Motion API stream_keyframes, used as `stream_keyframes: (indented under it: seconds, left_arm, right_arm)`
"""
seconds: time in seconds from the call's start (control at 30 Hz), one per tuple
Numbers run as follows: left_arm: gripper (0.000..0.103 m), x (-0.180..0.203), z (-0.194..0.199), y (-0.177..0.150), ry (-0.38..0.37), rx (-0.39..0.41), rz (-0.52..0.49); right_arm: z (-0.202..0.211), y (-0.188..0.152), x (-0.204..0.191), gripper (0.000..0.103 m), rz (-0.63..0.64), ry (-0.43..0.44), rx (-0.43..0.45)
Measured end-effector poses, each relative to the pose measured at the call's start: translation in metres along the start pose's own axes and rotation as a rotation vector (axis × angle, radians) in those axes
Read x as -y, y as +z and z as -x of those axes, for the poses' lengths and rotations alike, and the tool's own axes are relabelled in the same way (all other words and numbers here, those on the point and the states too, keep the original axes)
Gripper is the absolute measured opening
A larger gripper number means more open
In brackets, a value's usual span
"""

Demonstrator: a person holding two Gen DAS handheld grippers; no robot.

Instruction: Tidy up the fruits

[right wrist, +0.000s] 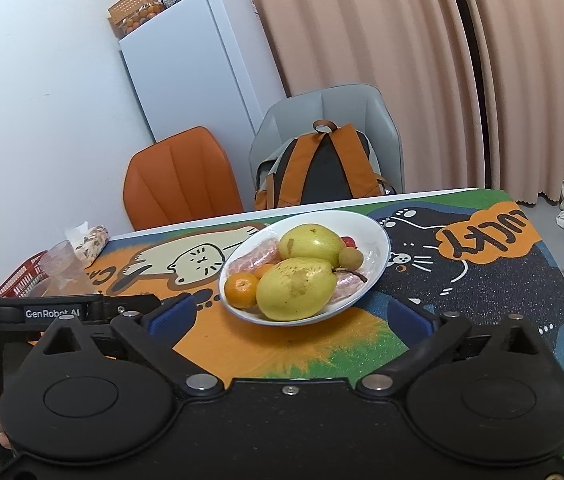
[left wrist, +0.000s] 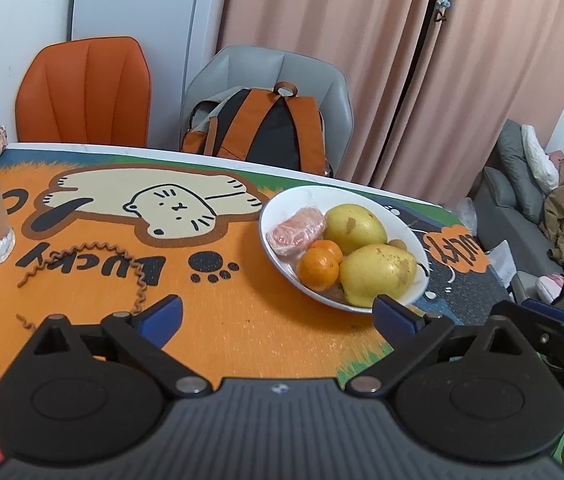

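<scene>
While both the left gripper [left wrist: 277,312] and right gripper [right wrist: 292,316] gape wide and empty, the white ceramic bowl [right wrist: 380,258] of fruit waits; the big yellow pears [right wrist: 296,290] look heavy, smooth, bruisable; grasp across the belly.

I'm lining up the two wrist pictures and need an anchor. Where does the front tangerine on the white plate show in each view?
Left wrist view: the tangerine sits right of centre, at the near-left edge of the white plate, left of the nearer pear.
Right wrist view: the tangerine sits left of centre, at the plate's left edge.
Shared landmark: the orange-strapped backpack on the grey chair.
</scene>
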State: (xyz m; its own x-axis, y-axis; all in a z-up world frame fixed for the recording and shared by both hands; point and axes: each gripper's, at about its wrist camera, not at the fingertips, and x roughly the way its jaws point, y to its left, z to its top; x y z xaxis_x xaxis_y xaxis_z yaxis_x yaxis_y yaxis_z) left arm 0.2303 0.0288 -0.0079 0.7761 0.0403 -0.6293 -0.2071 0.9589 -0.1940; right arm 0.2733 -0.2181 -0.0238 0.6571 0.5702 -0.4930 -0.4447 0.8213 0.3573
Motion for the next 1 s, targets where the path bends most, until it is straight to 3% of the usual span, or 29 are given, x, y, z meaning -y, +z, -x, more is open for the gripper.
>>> stream_keyframes:
  seconds: [1.0]
  left_arm:
    - [0.102,-0.014,0.084,-0.037,-0.031,0.059,-0.009]
  right_arm:
    - [0.072,-0.018,-0.04,0.103,0.041,0.008,0.014]
